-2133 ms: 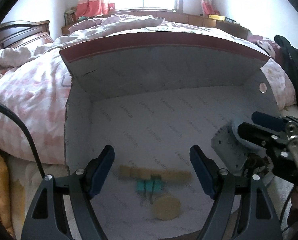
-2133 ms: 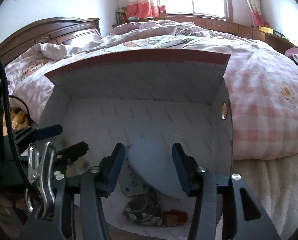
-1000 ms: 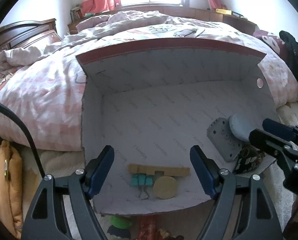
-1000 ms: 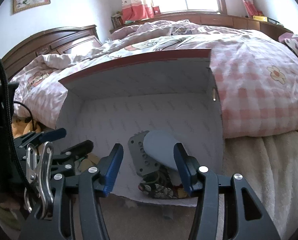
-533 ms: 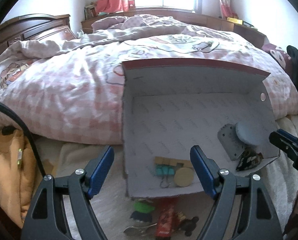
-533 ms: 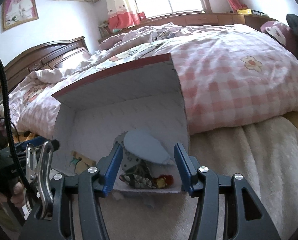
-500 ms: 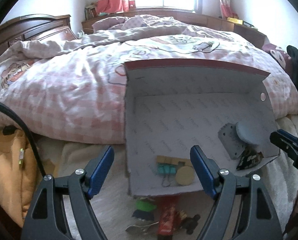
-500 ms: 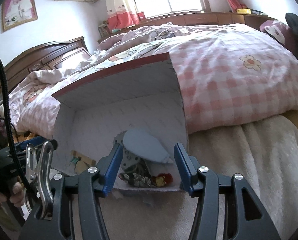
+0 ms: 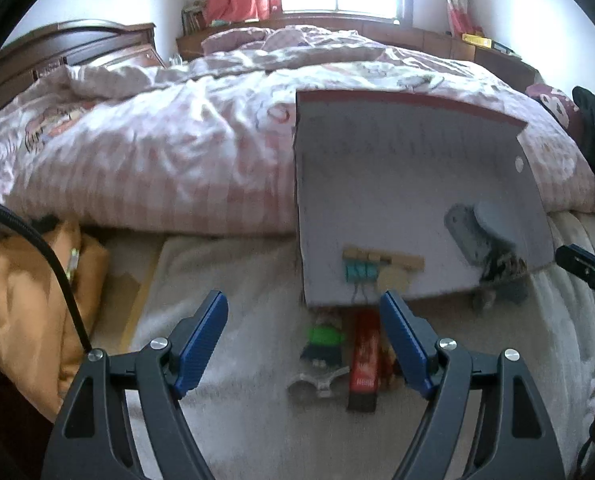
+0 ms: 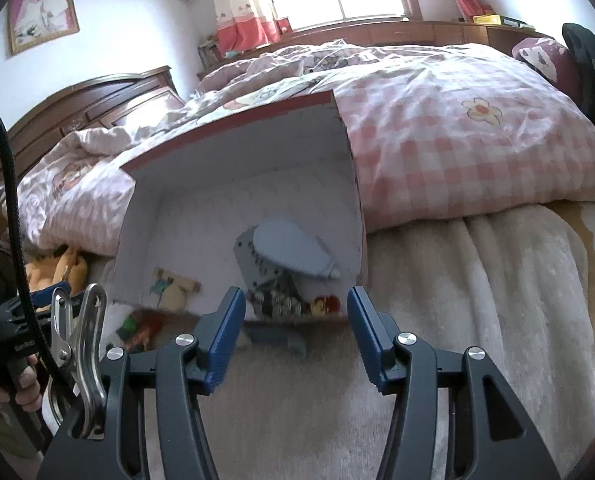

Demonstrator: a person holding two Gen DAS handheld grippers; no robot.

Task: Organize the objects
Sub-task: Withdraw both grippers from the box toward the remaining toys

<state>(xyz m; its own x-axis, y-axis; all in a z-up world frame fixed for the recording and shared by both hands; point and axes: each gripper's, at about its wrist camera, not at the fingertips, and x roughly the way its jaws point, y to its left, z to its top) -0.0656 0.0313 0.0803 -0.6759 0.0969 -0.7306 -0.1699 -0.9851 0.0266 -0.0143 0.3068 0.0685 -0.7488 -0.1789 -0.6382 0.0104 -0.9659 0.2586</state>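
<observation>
A white cardboard box [image 9: 397, 148] with a red rim lies open toward me on the cream blanket. Inside are wooden blocks [image 9: 383, 258], teal binder clips [image 9: 359, 272], a round wooden disc [image 9: 393, 280], a grey perforated plate [image 9: 467, 238] and a blue-grey oval piece [image 9: 493, 218]. Just outside the box lie a green toy [image 9: 325, 336], a red packet [image 9: 364, 356] and a pale spectacle-shaped item [image 9: 317, 384]. My left gripper [image 9: 303, 304] hangs open above these, holding nothing. My right gripper [image 10: 296, 300] is open and empty in front of the box [image 10: 233, 160], near the oval piece [image 10: 293, 248].
A bed with a pink checked duvet [image 10: 457, 148] rises behind the box. An orange cloth bundle [image 9: 25, 300] lies at the left. A grey-blue item [image 10: 277, 338] sits before the box. A hand [image 10: 17, 392] holds the left gripper's handle.
Both grippers have drawn back from the box, which now looks smaller. In the left wrist view the box has slid right and the items lying before it have come into view.
</observation>
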